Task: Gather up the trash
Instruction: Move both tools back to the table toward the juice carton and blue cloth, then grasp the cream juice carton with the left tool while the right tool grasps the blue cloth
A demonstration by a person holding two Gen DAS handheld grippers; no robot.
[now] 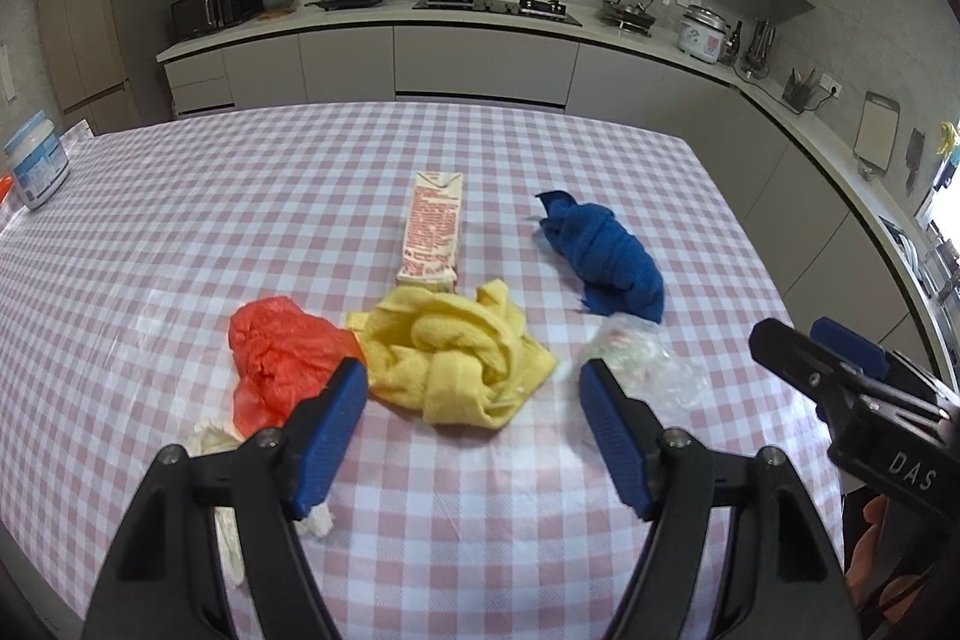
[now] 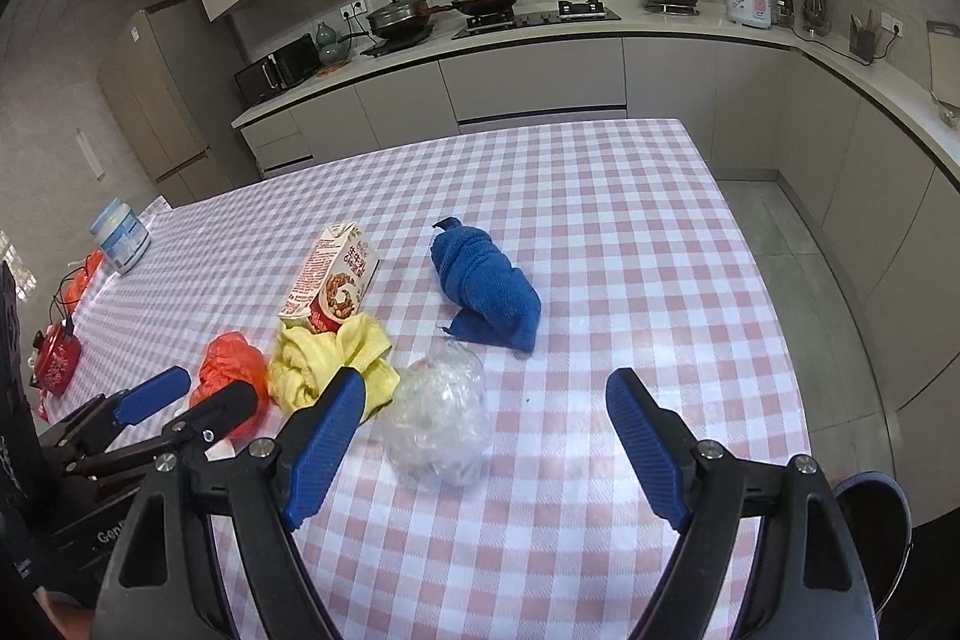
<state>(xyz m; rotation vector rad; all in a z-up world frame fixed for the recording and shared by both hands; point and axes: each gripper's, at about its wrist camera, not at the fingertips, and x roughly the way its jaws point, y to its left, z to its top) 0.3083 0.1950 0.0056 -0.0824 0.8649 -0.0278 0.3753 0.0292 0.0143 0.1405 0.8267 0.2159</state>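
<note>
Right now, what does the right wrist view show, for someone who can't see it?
An open hand-held gripper hovers over a pink checked table, nearest a crumpled clear plastic bag. Beyond lie a yellow cloth, milk carton and blue cloth.

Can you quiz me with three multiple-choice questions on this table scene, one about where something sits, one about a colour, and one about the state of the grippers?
1. Where is the carton relative to the yellow cloth?
A. Just behind it, lying on its side
B. Under the blue cloth
C. On the kitchen counter

2. What colour is the crumpled plastic bag left of the yellow cloth?
A. Green
B. Red-orange
C. Black

3. How do the jaws of the left gripper and right gripper stand?
A. Both shut on cloths
B. Left shut, right open
C. Both open and empty

Answers: 1 A, the carton's near end meets the cloth's far edge. 2 B, the bag is plainly red-orange. 3 C, each wrist view shows wide-spread blue pads holding nothing.
</note>
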